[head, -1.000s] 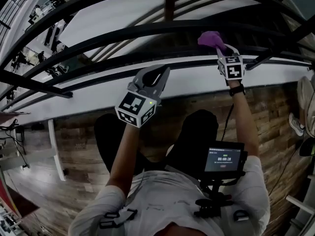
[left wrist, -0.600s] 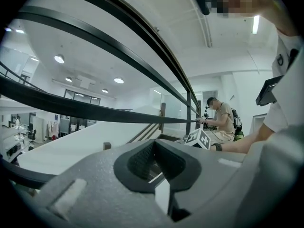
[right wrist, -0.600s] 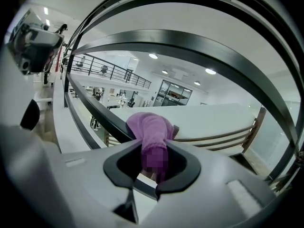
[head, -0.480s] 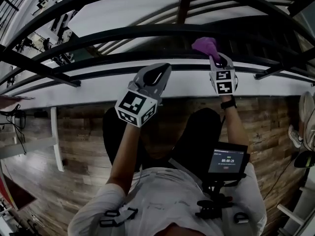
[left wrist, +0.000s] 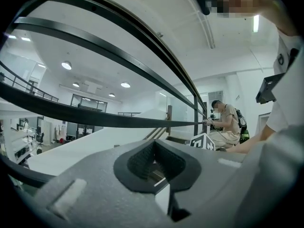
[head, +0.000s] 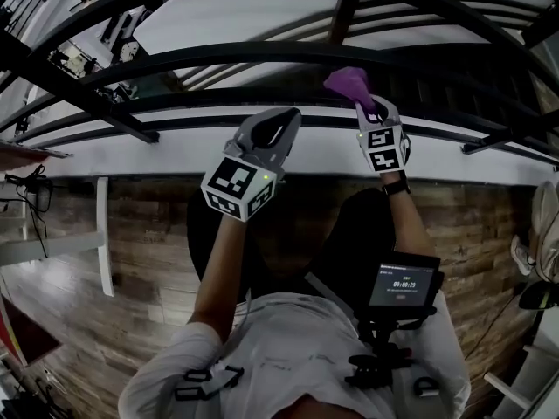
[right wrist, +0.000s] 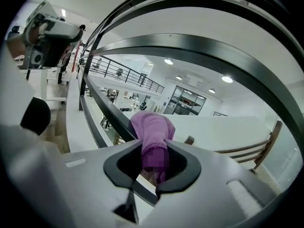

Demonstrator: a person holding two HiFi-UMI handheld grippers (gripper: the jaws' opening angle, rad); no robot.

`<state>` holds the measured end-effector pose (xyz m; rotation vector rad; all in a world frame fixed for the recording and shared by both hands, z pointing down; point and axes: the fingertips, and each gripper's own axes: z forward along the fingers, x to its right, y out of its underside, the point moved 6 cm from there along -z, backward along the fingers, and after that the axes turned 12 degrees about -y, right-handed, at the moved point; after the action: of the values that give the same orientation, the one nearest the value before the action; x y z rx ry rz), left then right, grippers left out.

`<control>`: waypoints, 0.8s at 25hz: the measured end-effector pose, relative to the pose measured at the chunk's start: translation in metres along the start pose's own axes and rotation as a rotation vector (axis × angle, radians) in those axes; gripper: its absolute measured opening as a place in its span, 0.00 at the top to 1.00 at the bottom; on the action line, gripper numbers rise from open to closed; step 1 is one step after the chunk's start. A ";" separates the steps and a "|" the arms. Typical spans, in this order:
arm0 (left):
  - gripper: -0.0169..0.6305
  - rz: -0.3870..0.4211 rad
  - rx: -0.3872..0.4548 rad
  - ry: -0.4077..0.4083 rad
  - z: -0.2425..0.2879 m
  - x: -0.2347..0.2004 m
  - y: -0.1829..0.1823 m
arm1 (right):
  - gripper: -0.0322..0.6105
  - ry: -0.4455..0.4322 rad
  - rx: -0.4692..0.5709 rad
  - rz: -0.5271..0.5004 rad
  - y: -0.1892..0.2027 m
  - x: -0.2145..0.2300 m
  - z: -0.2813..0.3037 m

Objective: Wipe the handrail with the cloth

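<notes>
A purple cloth is pinched in my right gripper and lies against a black handrail bar. In the right gripper view the cloth bulges out of the shut jaws of that gripper and rests on the dark rail. My left gripper hovers just to the left, in front of the same bars, shut with nothing in it. In the left gripper view this gripper points along the curved rails.
Several black rail bars curve across above a white ledge, with a post behind. Wooden floor lies below. A screen device hangs at my chest. A person stands at the rail's far end.
My right gripper has slid left along the rail with the cloth, closing in on the left gripper. The left gripper has barely shifted.
</notes>
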<state>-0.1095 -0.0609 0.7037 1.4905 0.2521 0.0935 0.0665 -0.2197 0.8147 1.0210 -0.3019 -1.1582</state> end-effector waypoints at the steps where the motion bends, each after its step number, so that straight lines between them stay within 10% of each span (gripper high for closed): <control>1: 0.97 0.003 0.004 -0.011 -0.005 -0.006 -0.002 | 0.84 -0.009 0.003 -0.007 -0.005 -0.007 0.004; 20: 0.97 0.008 0.028 -0.237 -0.098 -0.107 -0.013 | 0.84 -0.262 0.040 -0.173 -0.099 -0.140 0.095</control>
<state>-0.2363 0.0101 0.6967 1.5152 0.0562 -0.0799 -0.1165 -0.1511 0.8279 0.9441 -0.4522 -1.4513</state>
